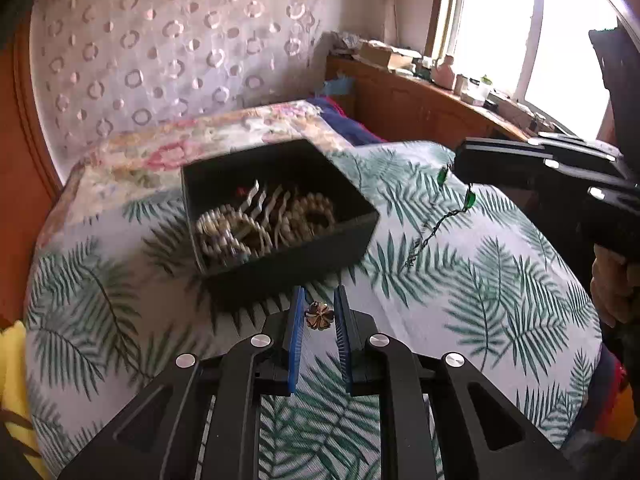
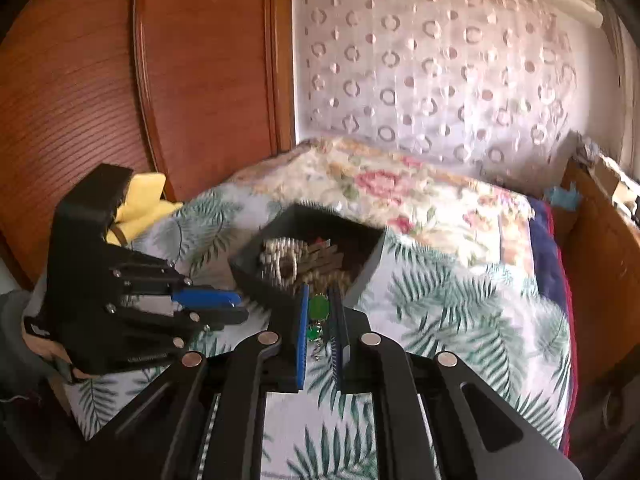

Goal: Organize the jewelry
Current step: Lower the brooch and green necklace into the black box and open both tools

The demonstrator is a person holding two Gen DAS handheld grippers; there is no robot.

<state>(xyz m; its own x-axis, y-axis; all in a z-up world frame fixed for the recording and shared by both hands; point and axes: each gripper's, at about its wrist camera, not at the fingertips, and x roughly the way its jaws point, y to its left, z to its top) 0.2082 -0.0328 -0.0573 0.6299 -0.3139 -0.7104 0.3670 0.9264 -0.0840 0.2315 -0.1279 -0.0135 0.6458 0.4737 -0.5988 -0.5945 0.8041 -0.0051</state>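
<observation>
A black open box [image 1: 340, 240] sits on the palm-leaf bedspread [image 1: 500, 288], with pearl bracelets [image 1: 236, 232] and a wavy hair comb inside. My left gripper [image 1: 319, 296] hangs just in front of the box, shut on a small gold clover charm [image 1: 319, 315]. My right gripper [image 2: 320, 292] is shut on a green-stone chain [image 2: 318, 308], also near the box [image 2: 256, 276]. In the left wrist view the right gripper [image 1: 460, 164] is to the right of the box and the chain [image 1: 436, 224] dangles from it. The left gripper [image 2: 240, 306] shows at the left of the right wrist view.
A floral quilt [image 2: 380, 188] lies folded behind the box. A wooden wardrobe [image 2: 120, 80] stands to the left with a yellow item [image 2: 144, 200] at its foot. A cluttered wooden cabinet [image 1: 420, 100] runs under the window. A patterned curtain [image 1: 160, 48] covers the wall.
</observation>
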